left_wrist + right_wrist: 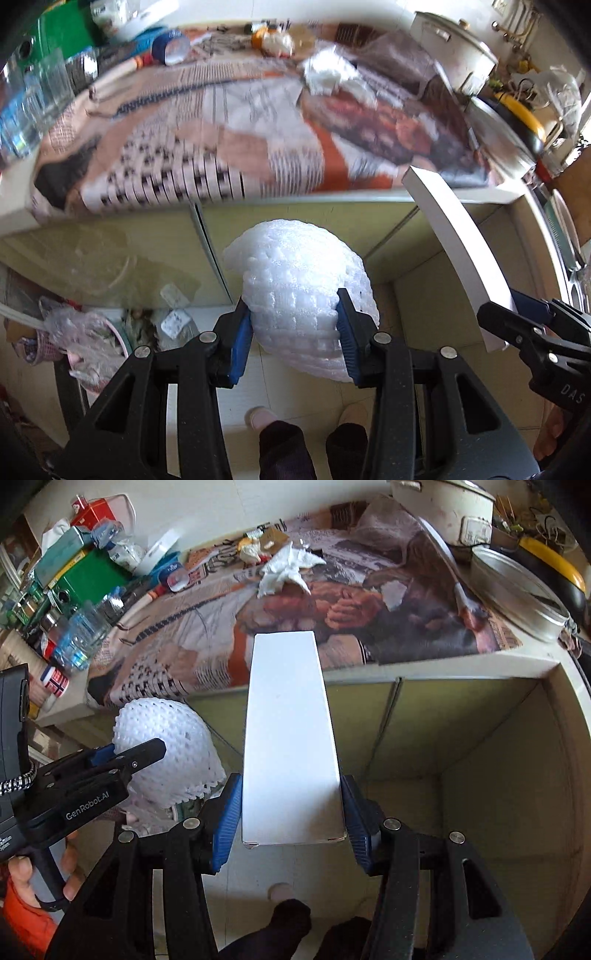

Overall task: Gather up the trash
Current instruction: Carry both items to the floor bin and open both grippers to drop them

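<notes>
While left gripper [295,332] jaws clamp foam net [303,295] | right gripper [291,812] jaws clamp white box [290,738] | pink bin [88,339] holds plastic.

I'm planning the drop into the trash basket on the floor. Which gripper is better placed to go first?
Left. The left gripper, its jaws shut on the foam net, hangs nearer the pink trash basket at lower left. The right gripper holds the white box farther to the right.

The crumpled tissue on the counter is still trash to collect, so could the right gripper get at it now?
Probably not yet: the right gripper is shut on a white box. The tissue lies uncovered on the newspaper, so the way is otherwise free.
</notes>
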`<state>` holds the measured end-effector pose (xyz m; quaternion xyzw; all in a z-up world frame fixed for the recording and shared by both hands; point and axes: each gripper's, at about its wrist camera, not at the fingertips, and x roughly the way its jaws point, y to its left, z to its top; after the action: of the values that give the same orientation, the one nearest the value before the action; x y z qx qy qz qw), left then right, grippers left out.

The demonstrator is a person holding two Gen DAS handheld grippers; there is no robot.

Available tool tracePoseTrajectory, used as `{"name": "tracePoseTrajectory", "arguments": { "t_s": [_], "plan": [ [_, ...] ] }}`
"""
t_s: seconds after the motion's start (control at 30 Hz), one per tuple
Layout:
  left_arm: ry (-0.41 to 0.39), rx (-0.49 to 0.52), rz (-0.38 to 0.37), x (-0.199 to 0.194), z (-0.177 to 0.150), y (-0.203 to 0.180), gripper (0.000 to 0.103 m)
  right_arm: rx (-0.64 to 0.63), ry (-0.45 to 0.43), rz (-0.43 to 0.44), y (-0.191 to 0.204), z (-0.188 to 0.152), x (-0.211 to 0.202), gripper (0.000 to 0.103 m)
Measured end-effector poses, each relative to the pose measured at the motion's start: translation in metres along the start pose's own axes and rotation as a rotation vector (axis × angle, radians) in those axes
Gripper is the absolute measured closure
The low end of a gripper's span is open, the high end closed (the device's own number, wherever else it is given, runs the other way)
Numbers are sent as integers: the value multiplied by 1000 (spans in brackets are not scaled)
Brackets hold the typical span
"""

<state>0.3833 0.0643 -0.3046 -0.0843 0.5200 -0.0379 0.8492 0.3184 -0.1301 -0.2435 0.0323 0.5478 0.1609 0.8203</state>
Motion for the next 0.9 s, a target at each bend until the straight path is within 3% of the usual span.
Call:
{"name": "tracePoseTrajectory", "arguments": {
  "t_s": [0.43, 0.9],
  "plan": [
    [114, -155, 89, 154, -91, 4, 62, -55, 209, 27, -64, -74, 138, 54],
    [182, -178, 166, 313, -156, 27, 62, -34, 362, 57, -107, -142, 322, 54]
  ]
}}
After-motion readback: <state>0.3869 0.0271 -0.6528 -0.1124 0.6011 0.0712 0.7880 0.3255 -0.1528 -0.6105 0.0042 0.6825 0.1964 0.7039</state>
